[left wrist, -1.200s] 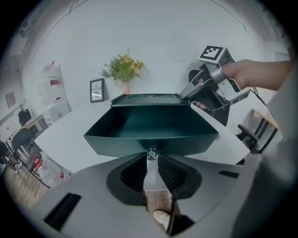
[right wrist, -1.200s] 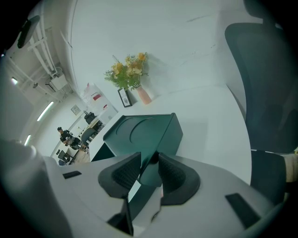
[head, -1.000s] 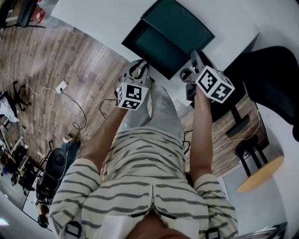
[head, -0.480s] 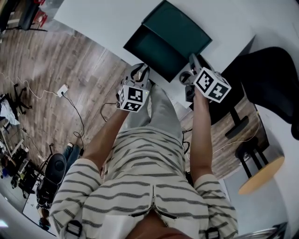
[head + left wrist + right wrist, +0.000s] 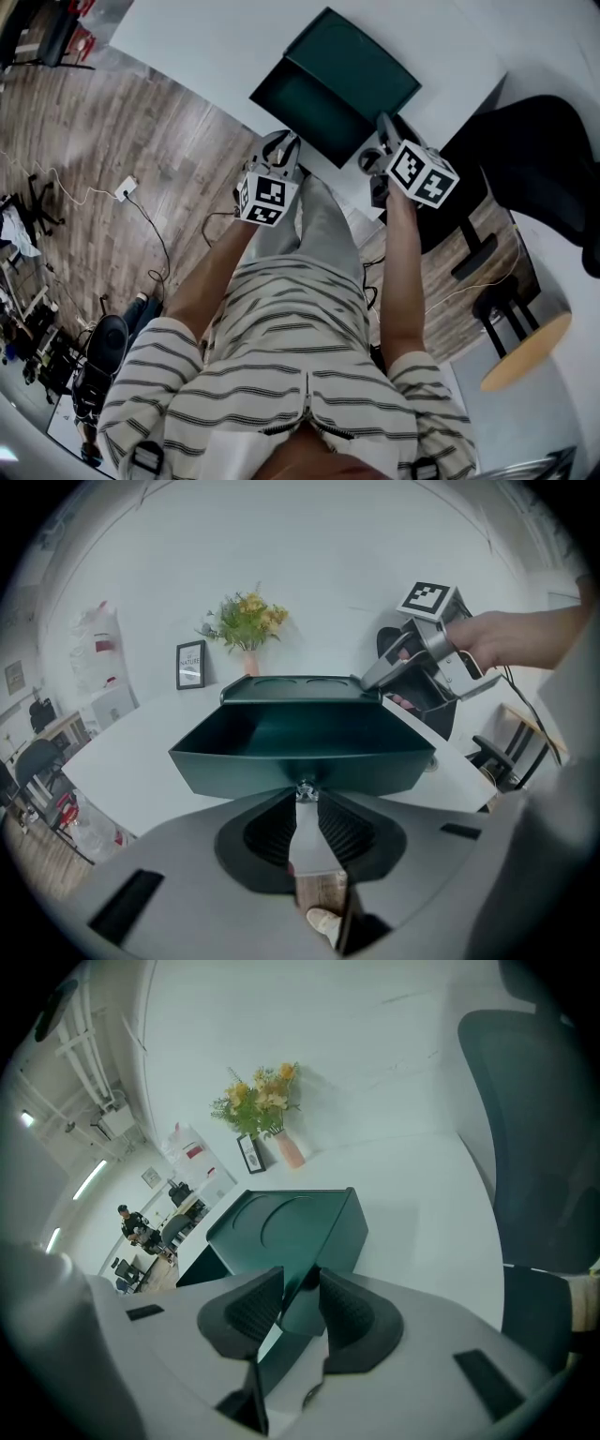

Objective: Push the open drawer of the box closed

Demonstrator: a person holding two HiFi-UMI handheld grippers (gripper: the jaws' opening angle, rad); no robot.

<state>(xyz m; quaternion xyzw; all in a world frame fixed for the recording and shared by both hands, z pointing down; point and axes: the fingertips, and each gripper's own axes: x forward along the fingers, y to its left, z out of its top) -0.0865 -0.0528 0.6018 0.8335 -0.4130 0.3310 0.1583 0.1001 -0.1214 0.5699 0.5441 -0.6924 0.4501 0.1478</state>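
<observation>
holding position at the near edge of the white table (image 5: pixel 187 47); neither tool has started the push.

left gripper (image 5: pixel 304 799): released, jaws parted, aimed at the front panel of the open dark green drawer (image 5: pixel 305 103). a small metal knob (image 5: pixel 303 790) sits right at the jaw tips; whether the pads touch it is not clear from this angle. nothing is clamped.

the drawer is pulled out towards the person from the dark green rectangular box (image 5: pixel 361 66), which lies flat on the table. the drawer looks empty.

right gripper (image 5: pixel 382 127): also released, jaws wide apart, at the box's near right corner, whose edge shows between them.

risks, as judged:
- the box may slide away across the smooth table, since nothing braces it.
- the tips may skid off the small knob, so the shove glances off the panel.
- an off-centre push may skew the drawer and jam it.
- the right jaws may get nipped as the drawer front meets the box.

count: two grippers, one box, one drawer, one knob, one vase of yellow flowers (image 5: pixel 246 621), one small black picture frame (image 5: pixel 190 664), one black office chair (image 5: pixel 553 159).
</observation>
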